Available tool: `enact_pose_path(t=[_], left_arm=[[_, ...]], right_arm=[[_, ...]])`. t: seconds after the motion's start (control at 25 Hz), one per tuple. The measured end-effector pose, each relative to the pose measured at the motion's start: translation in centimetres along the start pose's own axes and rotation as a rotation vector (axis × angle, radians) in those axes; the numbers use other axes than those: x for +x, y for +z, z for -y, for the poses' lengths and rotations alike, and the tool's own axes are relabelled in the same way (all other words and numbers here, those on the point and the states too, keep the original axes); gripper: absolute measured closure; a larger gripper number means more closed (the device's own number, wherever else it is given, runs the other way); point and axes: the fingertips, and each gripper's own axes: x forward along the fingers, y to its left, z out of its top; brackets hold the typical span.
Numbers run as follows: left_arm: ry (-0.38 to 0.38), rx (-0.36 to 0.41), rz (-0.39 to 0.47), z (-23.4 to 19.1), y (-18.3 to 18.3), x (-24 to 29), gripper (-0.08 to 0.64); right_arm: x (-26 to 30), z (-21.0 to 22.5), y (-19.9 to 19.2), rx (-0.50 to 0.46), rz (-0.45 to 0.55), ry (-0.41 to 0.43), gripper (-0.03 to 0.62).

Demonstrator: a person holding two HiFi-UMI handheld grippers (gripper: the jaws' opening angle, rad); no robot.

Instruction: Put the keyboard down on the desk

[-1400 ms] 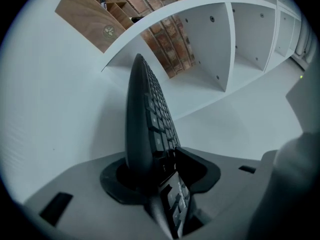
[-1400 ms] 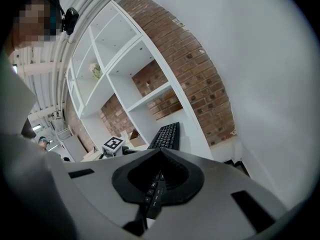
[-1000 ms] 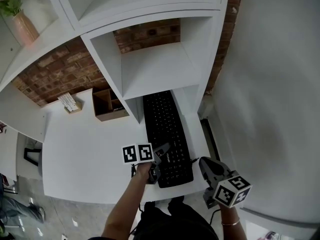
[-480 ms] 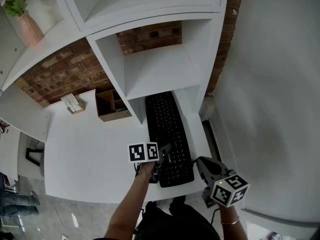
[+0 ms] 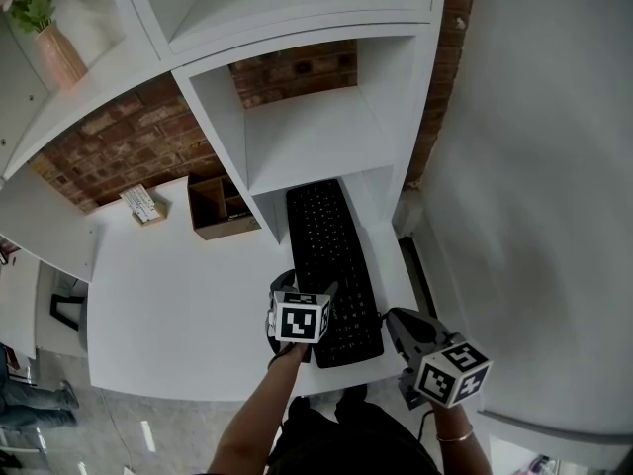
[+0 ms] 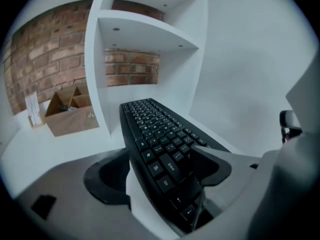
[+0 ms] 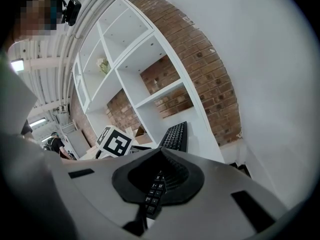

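The black keyboard lies lengthwise on the white desk, its far end under the shelf unit. My left gripper is at its near left corner. In the left gripper view the keyboard runs between the jaws of the left gripper, which are opening. A strip of white desk shows between the left pad and the keyboard's edge. My right gripper is at the near right corner. In the right gripper view, the right gripper has its jaws closed to a slit on a row of keys.
A white shelf unit against a brick wall overhangs the desk's back. A wooden organiser box and a small card stack sit at the back left. A vase with flowers stands on a shelf. The desk's edge runs just right of the keyboard.
My left gripper has turned on the spot, so its marker cube now faces up, and its jaws stand wider. The keyboard and the right gripper have hardly moved.
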Motion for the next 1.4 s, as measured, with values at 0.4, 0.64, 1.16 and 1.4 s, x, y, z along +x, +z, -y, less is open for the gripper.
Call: enact_pose_path(t=[0.4,0.64,1.16,1.4], left_arm=[[-0.127,0.048,0.245,3.4,2.9,-6.0,0.263],[-0.186,0.047,0.355,4.3,4.1,-10.2,0.388],[-0.205,0.034,0.493,5.0,3.4,-16.3,0.548],[-0.193,0.022,0.517,5.1,2.3,-18.0,0.548]], right_arm=[[-0.4,-0.9,0.4,-0.025,0.030,-0.008,0.588],[-1.3,-1.9,1.0,-0.052,0.074,-0.021,0.588],[-4.6,-3.6,1.4,-0.117,0.156,-0.059,0.588],[-5.5,-4.0,1.3,-0.191,0.161,-0.089,0.588]])
